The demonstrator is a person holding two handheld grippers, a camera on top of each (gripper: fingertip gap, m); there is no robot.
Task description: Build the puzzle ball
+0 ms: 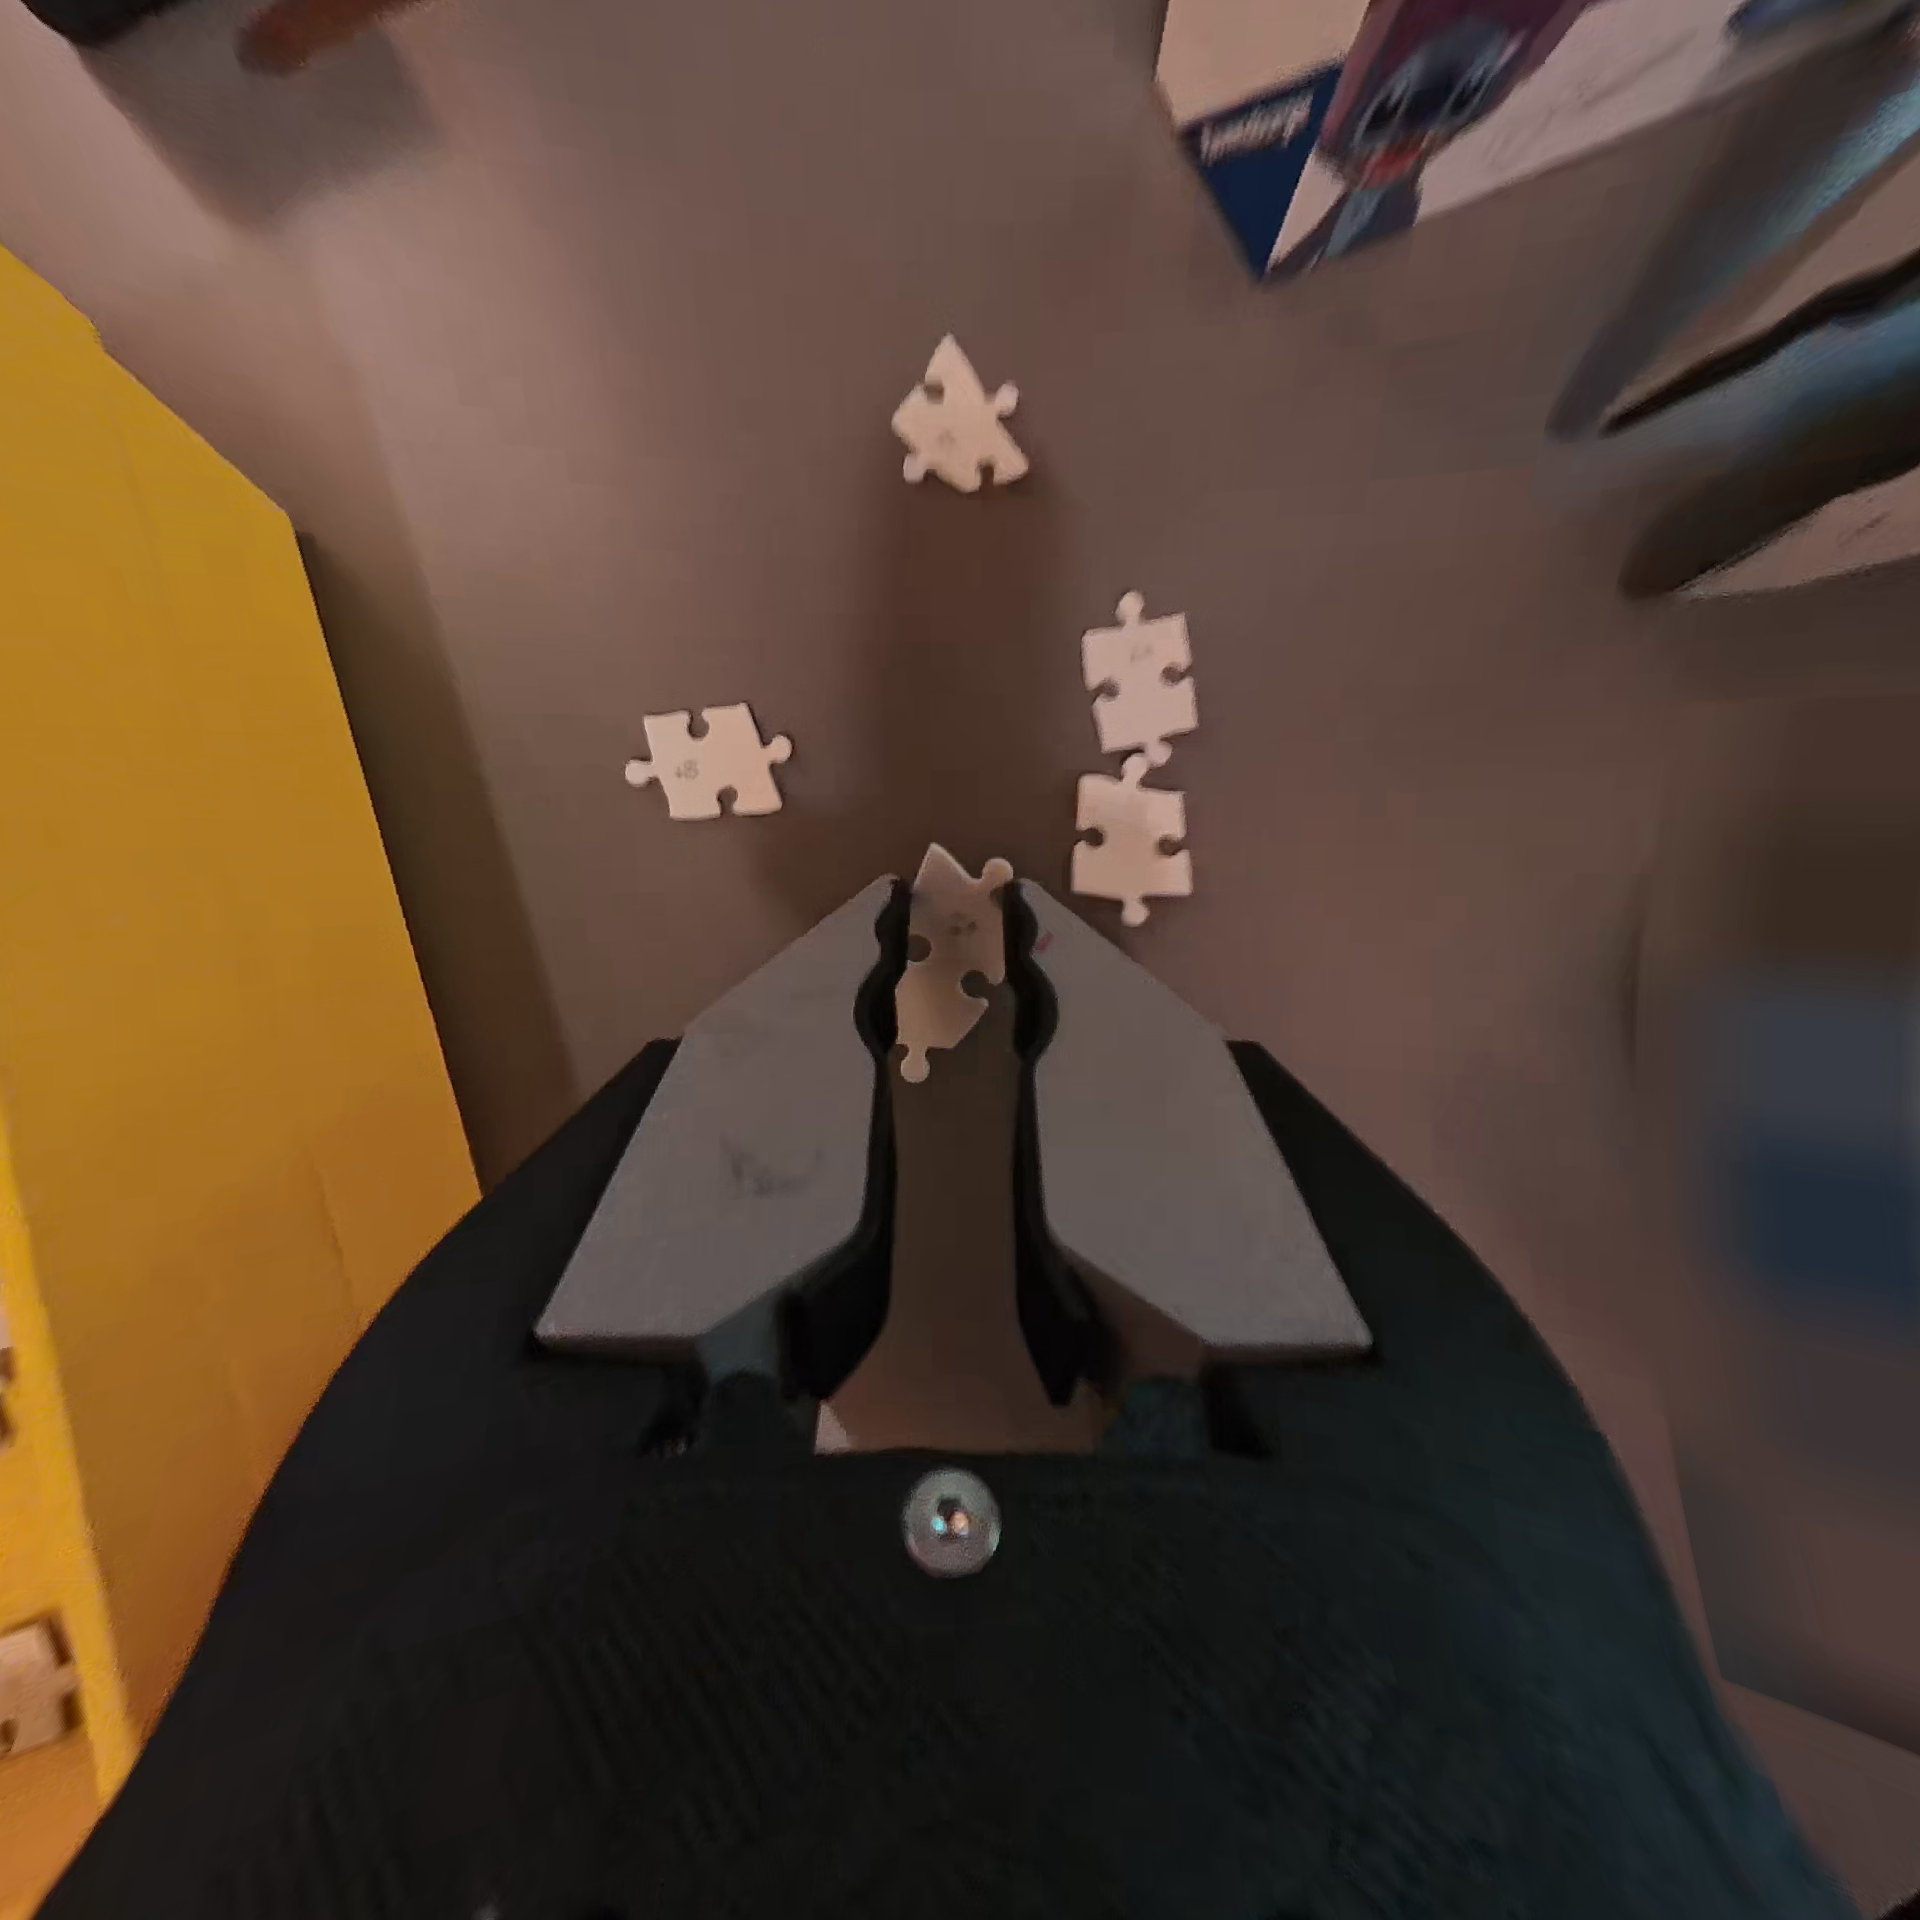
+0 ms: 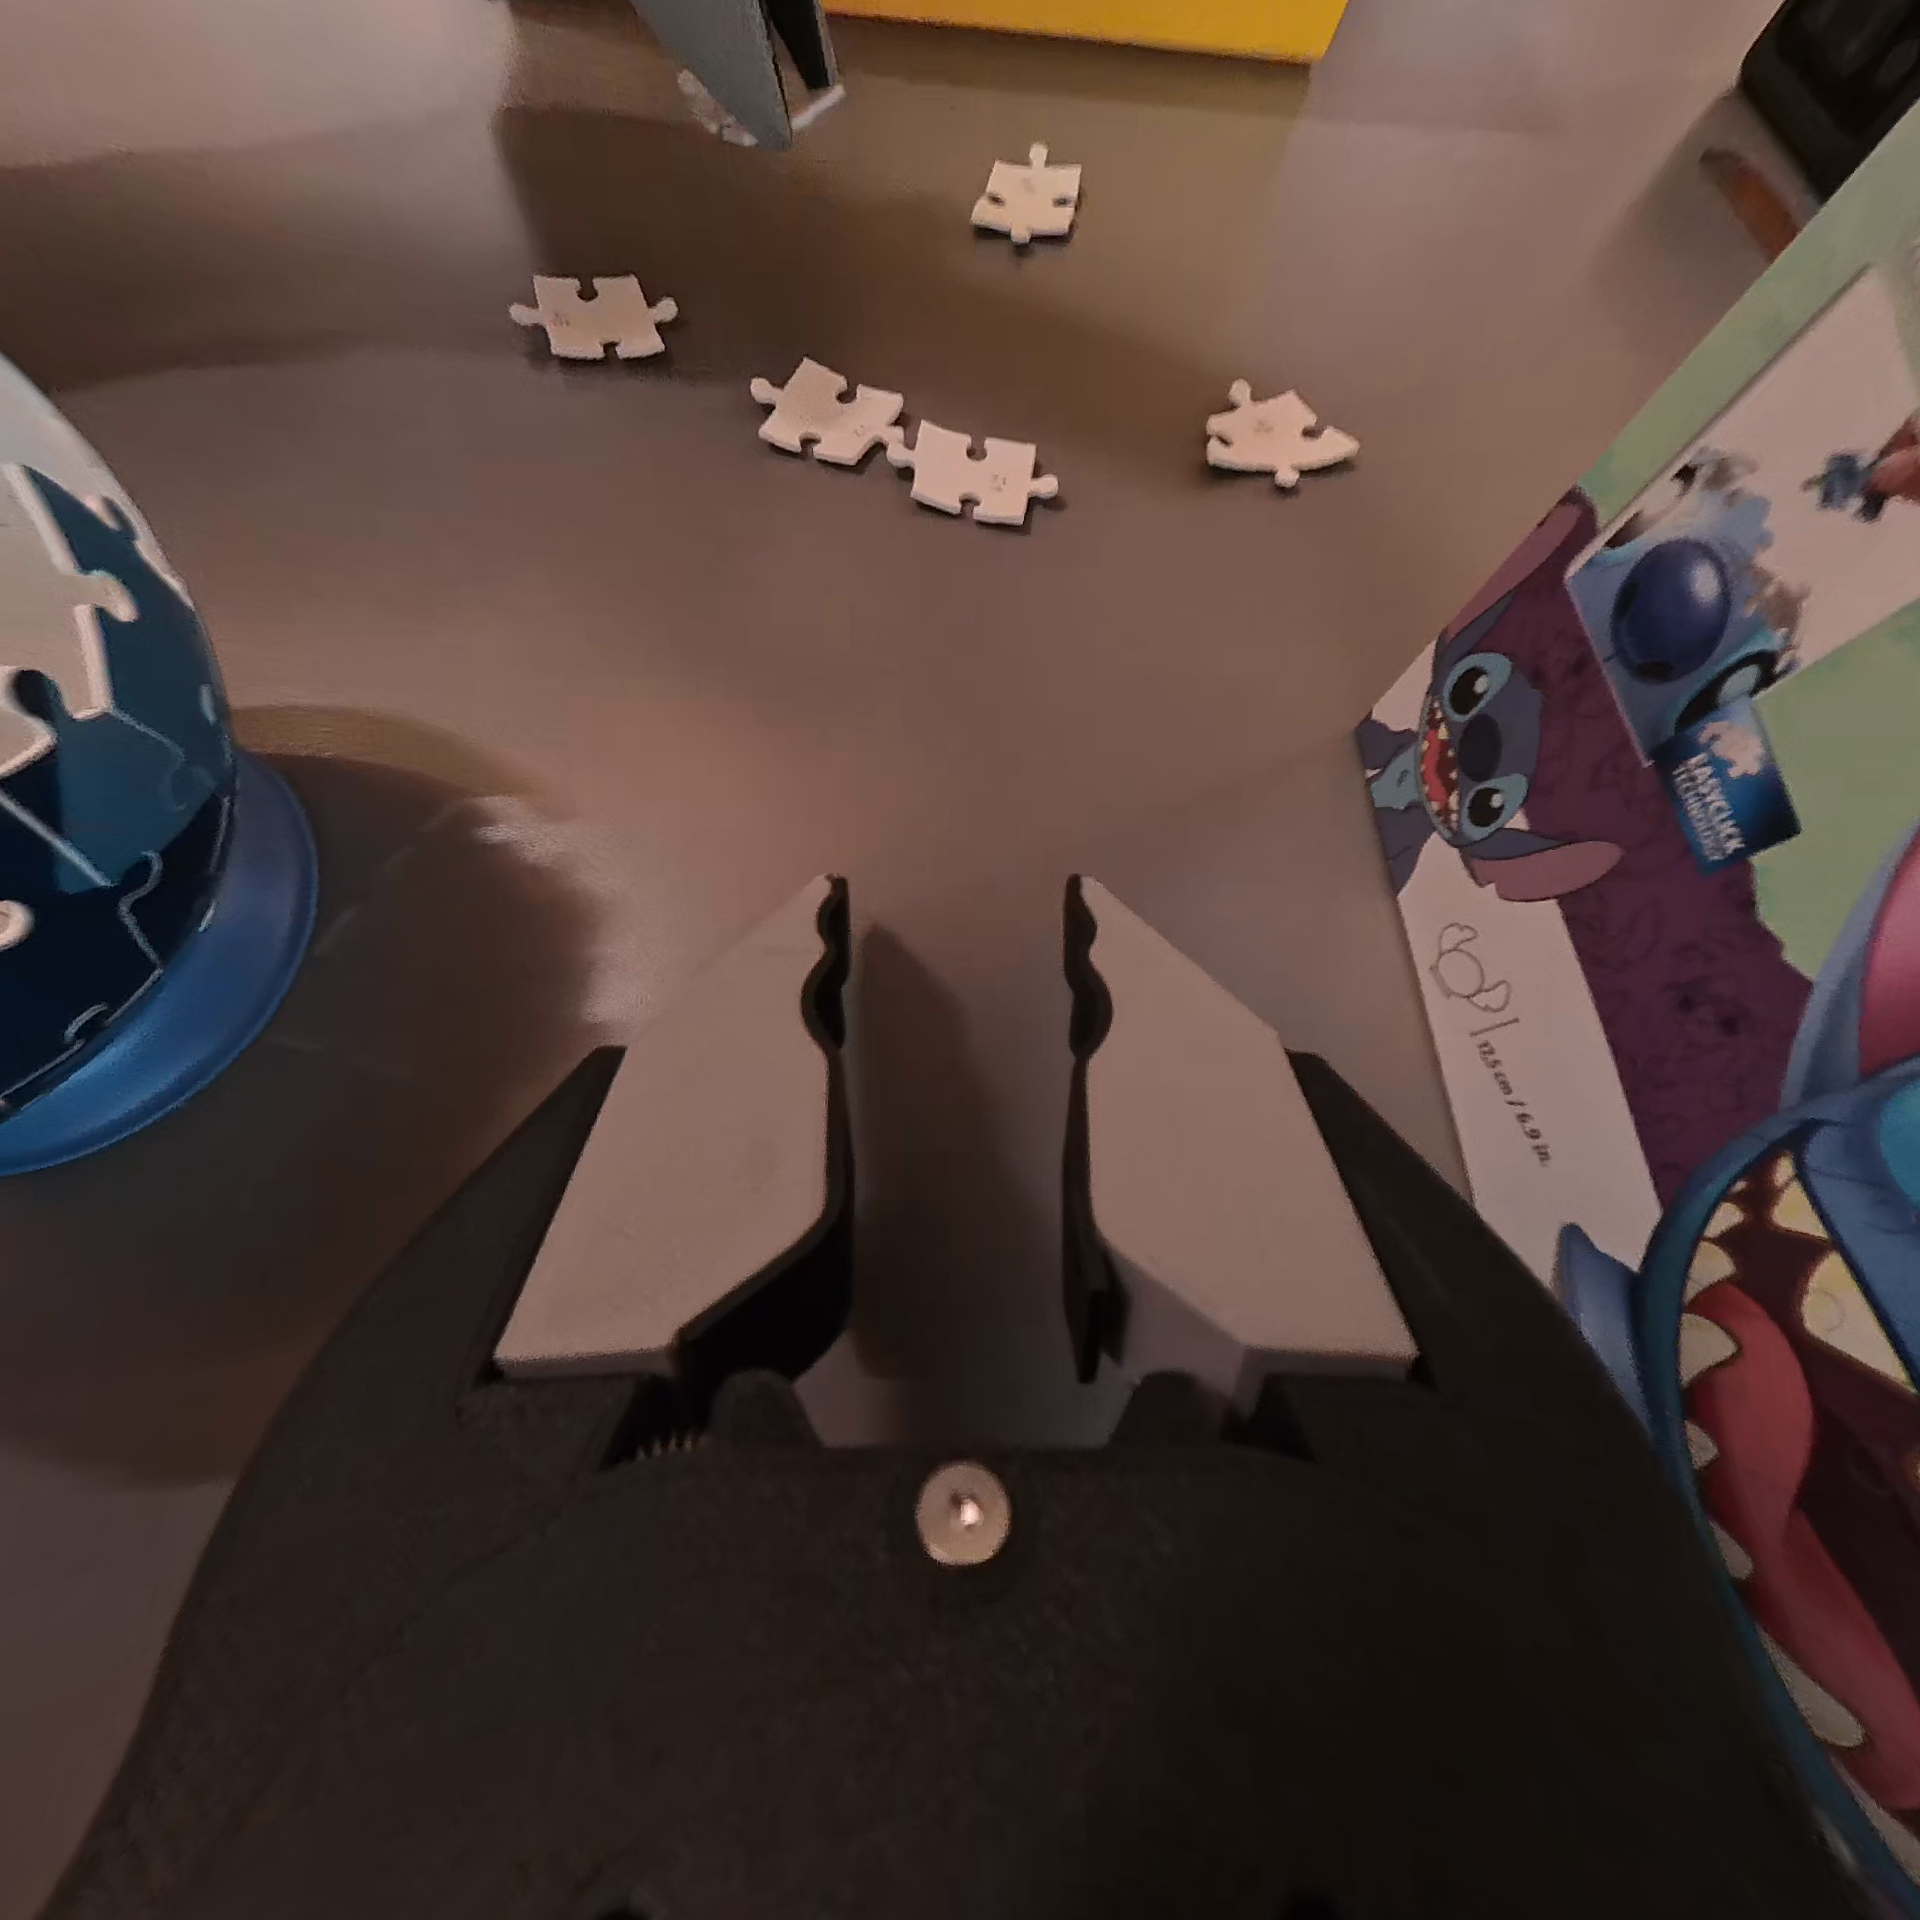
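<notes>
My left gripper [image 1: 956, 888] is shut on a white puzzle piece [image 1: 951, 966], which stands tilted between the fingertips above the grey table. Several loose white pieces lie face down ahead of it: a triangular one [image 1: 961, 421], a single one [image 1: 712, 764] and two touching ones [image 1: 1135, 758]. In the right wrist view, the partly built blue puzzle ball [image 2: 104, 748] sits on its blue ring stand [image 2: 223, 977] at the left. My right gripper [image 2: 956, 894] is open and empty, low over bare table. The loose pieces [image 2: 904, 442] lie beyond it, with the left gripper [image 2: 764, 94] at the top edge.
The printed puzzle box [image 2: 1621, 831] stands along the right side; it also shows blurred in the left wrist view [image 1: 1403, 135]. A yellow box [image 1: 156, 831] borders the table and shows in the right wrist view [image 2: 1081, 21]. A dark object [image 2: 1839, 94] sits at the far right. About 20 cm separates my left fingertips from my right.
</notes>
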